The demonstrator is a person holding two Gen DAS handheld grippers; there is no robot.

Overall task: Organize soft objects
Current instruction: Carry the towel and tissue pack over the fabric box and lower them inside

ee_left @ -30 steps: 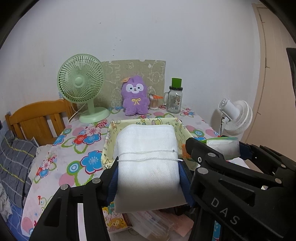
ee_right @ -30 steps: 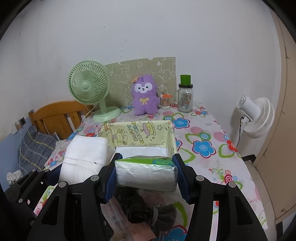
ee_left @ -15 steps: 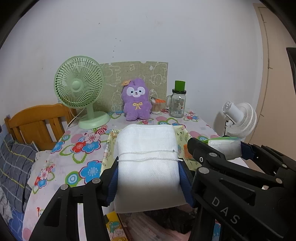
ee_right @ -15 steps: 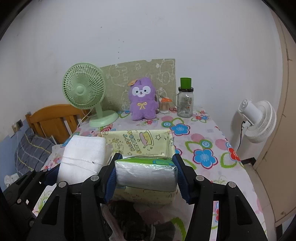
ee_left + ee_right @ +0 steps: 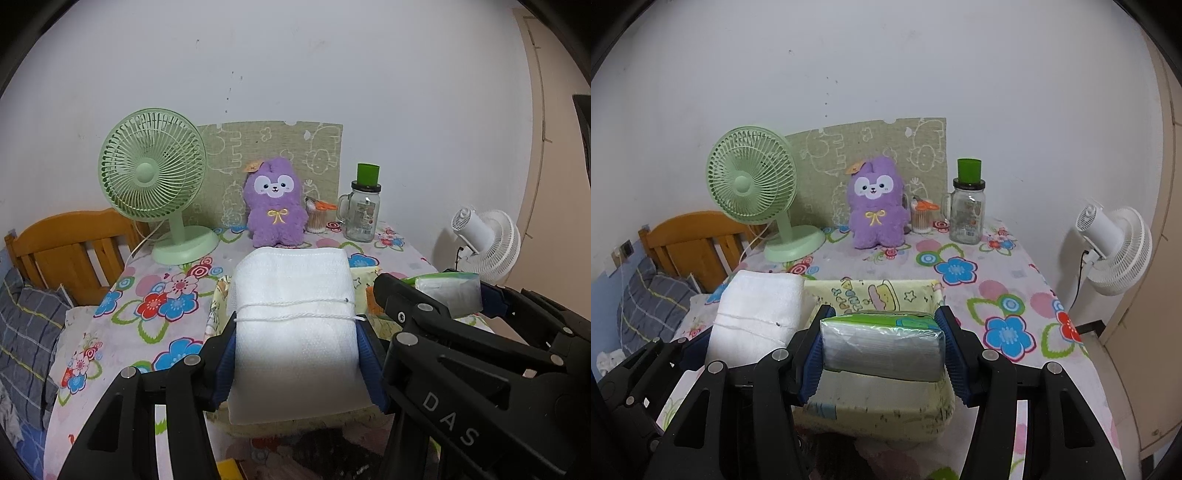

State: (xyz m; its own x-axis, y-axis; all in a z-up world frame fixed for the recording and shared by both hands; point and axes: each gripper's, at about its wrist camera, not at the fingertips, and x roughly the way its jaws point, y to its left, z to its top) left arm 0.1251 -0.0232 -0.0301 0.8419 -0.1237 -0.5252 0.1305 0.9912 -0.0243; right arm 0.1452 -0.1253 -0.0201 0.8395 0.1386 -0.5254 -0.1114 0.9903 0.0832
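Left gripper point(image 5: 297, 354) fingers clamped on white folded towel point(image 5: 293, 325), blue pads pressing both long sides. Towel long axis runs near-to-far, far end pointing toward purple plush toy point(image 5: 275, 206); white string wraps it crosswise. Towel is held up off the counter point(image 5: 147, 314), over the left part of the yellow fabric bin point(image 5: 886, 410).

Right gripper point(image 5: 882, 350) fingers clamped on tissue pack point(image 5: 882, 349), pads on both short ends. Pack long axis runs left-right, across the fingers; green top face up, clear wrapped side facing near. Pack is held over the bin's near edge, just right of the towel.

Far side of counter: green desk fan point(image 5: 155, 177) at left, plush in the middle, glass jar point(image 5: 362, 210) with green lid at right. White fan point(image 5: 1115, 251) stands off the counter's right edge.
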